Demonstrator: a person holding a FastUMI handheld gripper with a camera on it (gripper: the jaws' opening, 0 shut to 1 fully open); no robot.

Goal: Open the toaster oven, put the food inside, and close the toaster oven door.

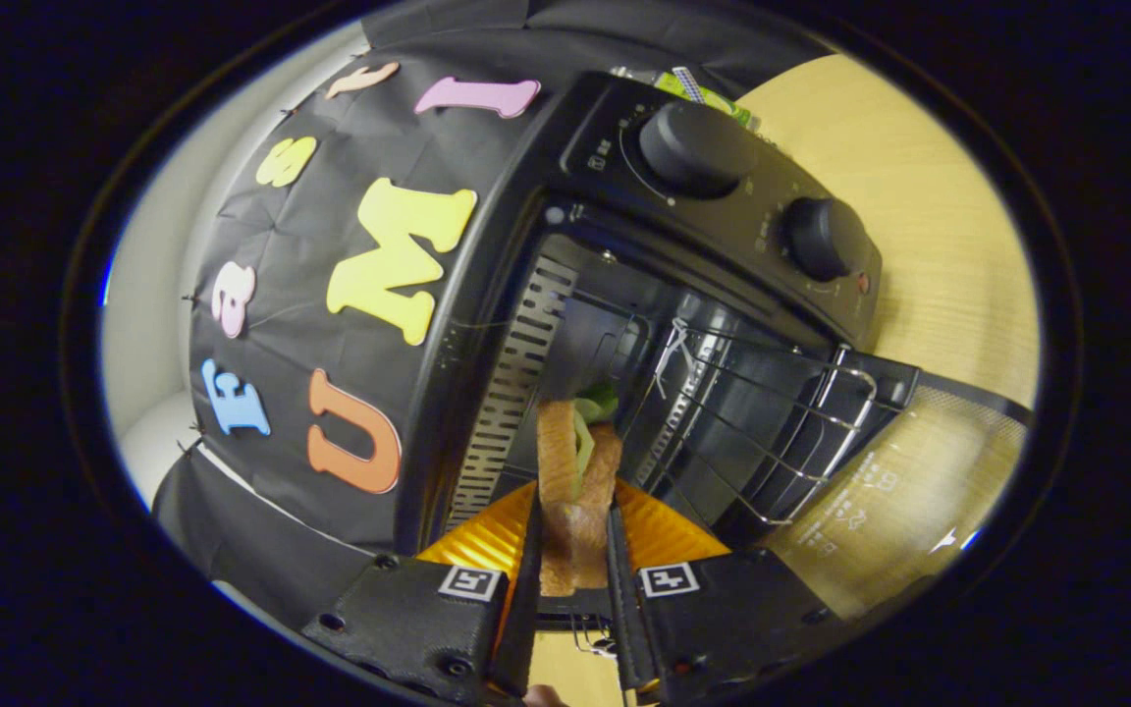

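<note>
The gripper (573, 535) is clamped on a sandwich (580, 471): both fingers press its two flat sides, and the jaws stand only as far apart as the sandwich is thick. The sandwich is held on edge between them. It consists of two slices of tan, toasted-looking bread with a porous crumb and darker crust edges, with a pale green leafy filling (593, 407) showing between the slices and curling out at the far end. The lower part of the sandwich sits down between the fingers; its upper part projects ahead of the fingertips.

Directly ahead of the jaws stands the toaster oven (683, 324), appearing tilted in this view. Its body is matt black with rounded corners. Its door (904, 491) is open, swung down to the right of the jaws; the panel is glass, transparent, with pale printed markings, and the light wood-grain table (929, 236) shows through it. The far end of the sandwich is at the mouth of the cavity. Inside, just beyond and right of the fingertips, a wire rack (772, 412) of thin bright metal rods is drawn partly outward. On the inner wall left of the sandwich runs a strip of slotted vents (518, 383), pale grey against the dark lining.

Further beyond the jaws, the control panel carries two round black knobs (698, 147), smooth and domed, with small pale markings around them and a small red indicator (862, 284) past the second knob.
</note>
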